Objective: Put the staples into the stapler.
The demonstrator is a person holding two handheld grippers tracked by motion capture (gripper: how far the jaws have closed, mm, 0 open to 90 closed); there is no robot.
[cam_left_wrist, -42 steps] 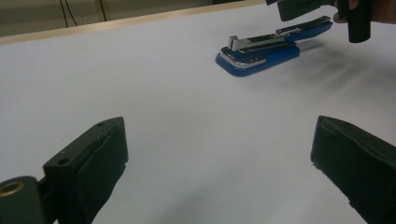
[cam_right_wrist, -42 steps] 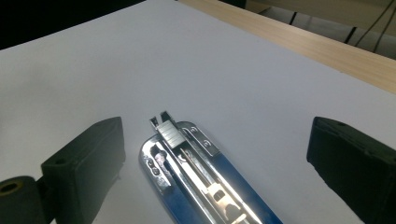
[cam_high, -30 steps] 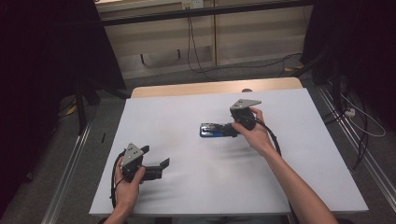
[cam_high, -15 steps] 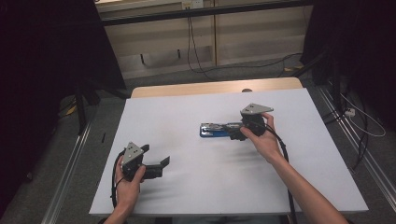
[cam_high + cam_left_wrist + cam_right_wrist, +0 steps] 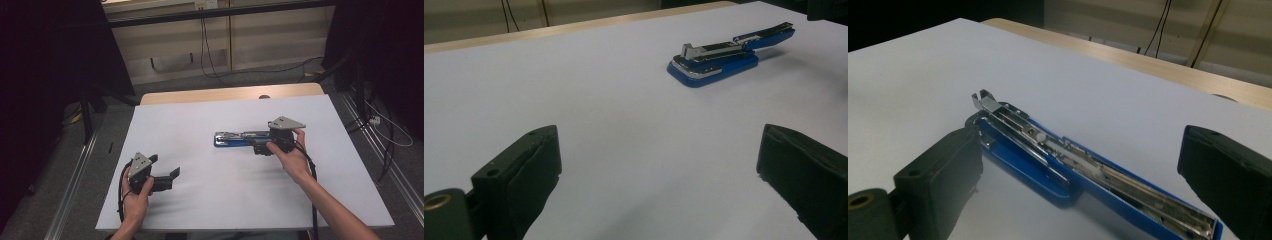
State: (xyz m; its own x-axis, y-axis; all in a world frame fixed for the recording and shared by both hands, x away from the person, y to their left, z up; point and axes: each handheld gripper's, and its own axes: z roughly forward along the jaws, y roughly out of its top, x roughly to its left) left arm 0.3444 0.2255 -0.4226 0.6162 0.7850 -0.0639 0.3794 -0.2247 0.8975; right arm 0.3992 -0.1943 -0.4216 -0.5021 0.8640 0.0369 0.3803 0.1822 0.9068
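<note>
High view: your right hand-held gripper [image 5: 257, 145] sits at the blue stapler [image 5: 235, 139], mid-tabletop [image 5: 200, 120]; your left hand-held gripper [image 5: 170, 179] rests near the front-left corner.

Left gripper view: jaws apart, gripping nothing — stapler [image 5: 729, 52] well ahead.

Right gripper view: jaws apart — stapler [image 5: 1083, 172], opened out, between them.

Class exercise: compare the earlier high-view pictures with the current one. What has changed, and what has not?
The right gripper has shifted slightly toward the table's right edge, its open jaws still by the blue stapler, which stayed lying opened out flat. The left gripper stayed open at the near left.
</note>
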